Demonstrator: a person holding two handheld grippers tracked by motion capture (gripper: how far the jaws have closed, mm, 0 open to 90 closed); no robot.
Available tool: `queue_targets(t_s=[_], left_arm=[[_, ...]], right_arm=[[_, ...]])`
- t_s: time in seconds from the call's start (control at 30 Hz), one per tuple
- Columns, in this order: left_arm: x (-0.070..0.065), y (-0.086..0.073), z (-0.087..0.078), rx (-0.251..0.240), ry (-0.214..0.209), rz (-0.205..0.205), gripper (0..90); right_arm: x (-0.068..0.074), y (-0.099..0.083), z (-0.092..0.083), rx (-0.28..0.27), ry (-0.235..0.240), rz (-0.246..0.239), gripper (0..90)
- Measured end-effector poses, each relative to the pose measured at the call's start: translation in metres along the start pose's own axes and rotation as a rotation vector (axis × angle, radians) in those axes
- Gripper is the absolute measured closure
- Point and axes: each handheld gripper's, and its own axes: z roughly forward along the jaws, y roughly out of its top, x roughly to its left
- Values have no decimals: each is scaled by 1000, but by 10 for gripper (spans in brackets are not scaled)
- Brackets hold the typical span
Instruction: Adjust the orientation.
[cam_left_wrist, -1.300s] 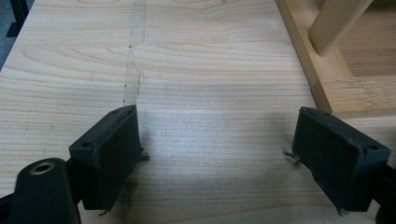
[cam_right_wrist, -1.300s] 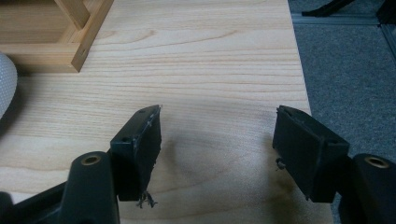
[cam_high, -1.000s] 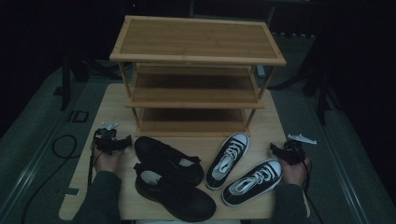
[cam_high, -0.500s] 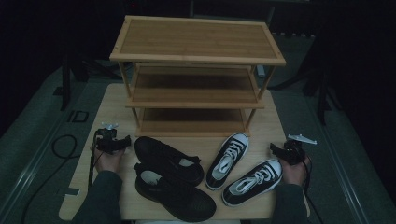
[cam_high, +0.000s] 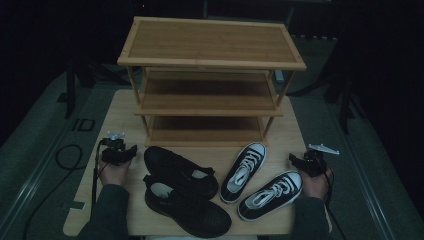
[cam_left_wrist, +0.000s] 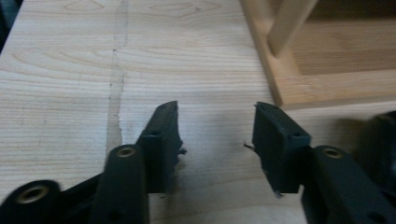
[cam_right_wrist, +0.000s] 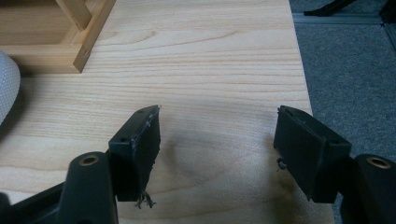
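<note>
Nothing moved since earlier: left gripper and right gripper rest at table edges, jaws wide apart, empty. Two black shoes and two sneakers lie between them, before one rack

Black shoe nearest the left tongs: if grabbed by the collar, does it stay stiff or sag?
The black shoe looks soft-uppered, so its collar would likely fold under the pinch. Its flat sole rests on the table, so a push probably slides it without tipping. Its heel overlaps the second black shoe, which may drag along.
</note>
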Motion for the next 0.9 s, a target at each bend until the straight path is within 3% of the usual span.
queue_targets(t_s=[0.43, 0.9], left_arm=[[-3, 1, -20, -10, -67, 36, 650], [-19, -5, -38, -19, -118, 95, 704]], right_arm=[[0, 0, 0, 0, 2, 1, 313], [0, 0, 0, 0, 3, 1, 311]])
